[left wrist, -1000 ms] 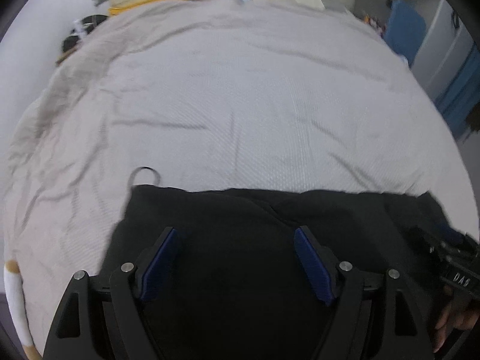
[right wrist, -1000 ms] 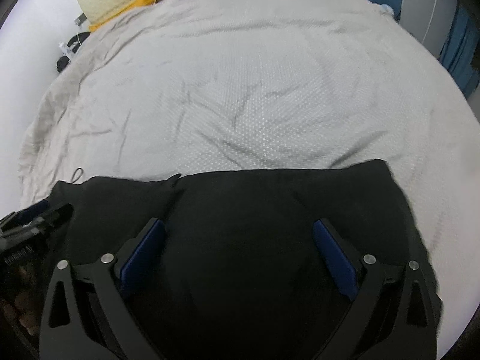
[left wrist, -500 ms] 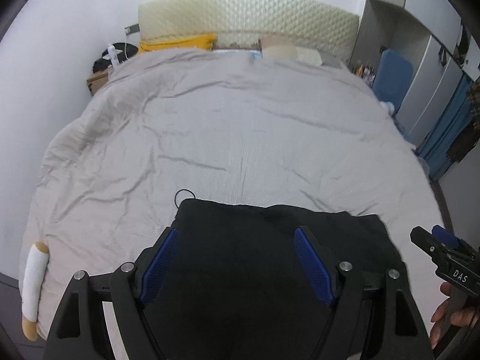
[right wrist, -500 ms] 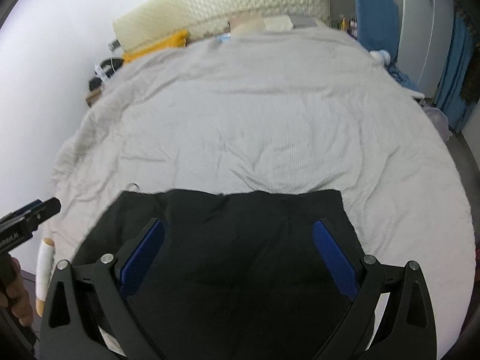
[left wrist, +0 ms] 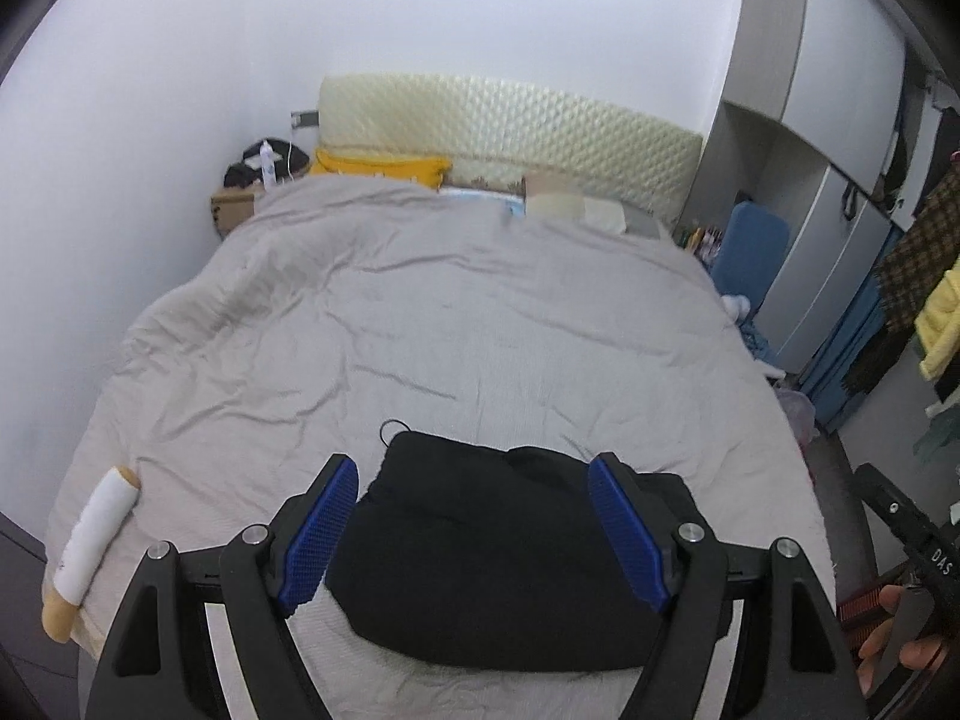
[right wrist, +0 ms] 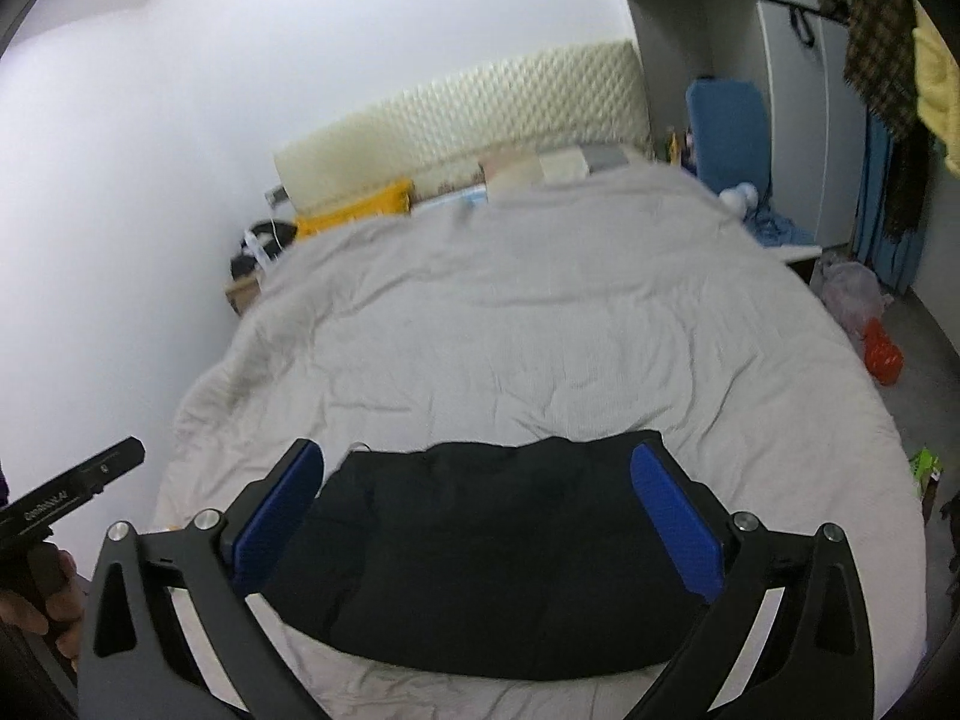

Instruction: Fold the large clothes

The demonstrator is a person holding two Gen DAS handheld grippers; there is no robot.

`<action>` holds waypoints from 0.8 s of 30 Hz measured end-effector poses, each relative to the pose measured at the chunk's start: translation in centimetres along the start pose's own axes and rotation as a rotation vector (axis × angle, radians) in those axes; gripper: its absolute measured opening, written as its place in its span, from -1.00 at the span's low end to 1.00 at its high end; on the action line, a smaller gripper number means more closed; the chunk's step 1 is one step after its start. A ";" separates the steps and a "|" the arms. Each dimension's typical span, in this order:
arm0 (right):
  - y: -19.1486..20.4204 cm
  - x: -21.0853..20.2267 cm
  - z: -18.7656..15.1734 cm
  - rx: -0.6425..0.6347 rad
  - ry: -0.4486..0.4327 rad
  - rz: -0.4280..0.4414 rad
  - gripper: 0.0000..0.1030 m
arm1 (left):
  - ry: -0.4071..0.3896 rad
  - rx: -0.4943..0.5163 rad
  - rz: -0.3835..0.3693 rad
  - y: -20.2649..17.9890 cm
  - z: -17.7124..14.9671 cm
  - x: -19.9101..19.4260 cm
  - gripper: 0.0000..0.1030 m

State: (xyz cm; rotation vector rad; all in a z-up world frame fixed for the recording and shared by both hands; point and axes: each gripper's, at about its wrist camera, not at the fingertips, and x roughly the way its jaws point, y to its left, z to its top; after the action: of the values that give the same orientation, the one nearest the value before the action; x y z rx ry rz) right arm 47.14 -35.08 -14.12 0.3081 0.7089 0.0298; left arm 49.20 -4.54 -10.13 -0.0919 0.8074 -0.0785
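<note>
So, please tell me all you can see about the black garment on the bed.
The black garment is a soft, matte, thick-looking fabric, folded into a compact, roughly rectangular bundle with rounded edges. It lies flat at the near end of the grey bedcover. A thin black loop sticks out at its far left corner. Neither gripper touches it.
</note>
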 end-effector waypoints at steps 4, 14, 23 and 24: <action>1.6 -5.6 -1.0 -0.008 -0.061 0.003 0.99 | -0.042 0.010 -0.025 0.5 -1.1 -5.5 0.53; 4.9 -17.6 -6.0 -0.021 -0.154 0.006 0.99 | -0.093 0.055 -0.070 1.1 -6.8 -16.3 0.53; 7.4 -24.2 -9.5 -0.044 -0.209 -0.003 0.99 | -0.105 0.091 -0.066 2.1 -10.1 -21.7 0.53; 7.8 -24.6 -9.8 -0.050 -0.212 -0.008 0.99 | -0.107 0.091 -0.064 2.2 -10.3 -22.1 0.53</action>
State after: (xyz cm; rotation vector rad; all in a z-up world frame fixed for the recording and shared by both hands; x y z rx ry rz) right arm 22.68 -28.23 -3.25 0.2561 0.4985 0.0072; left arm 26.59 -0.60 -1.66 -0.0361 0.6925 -0.1694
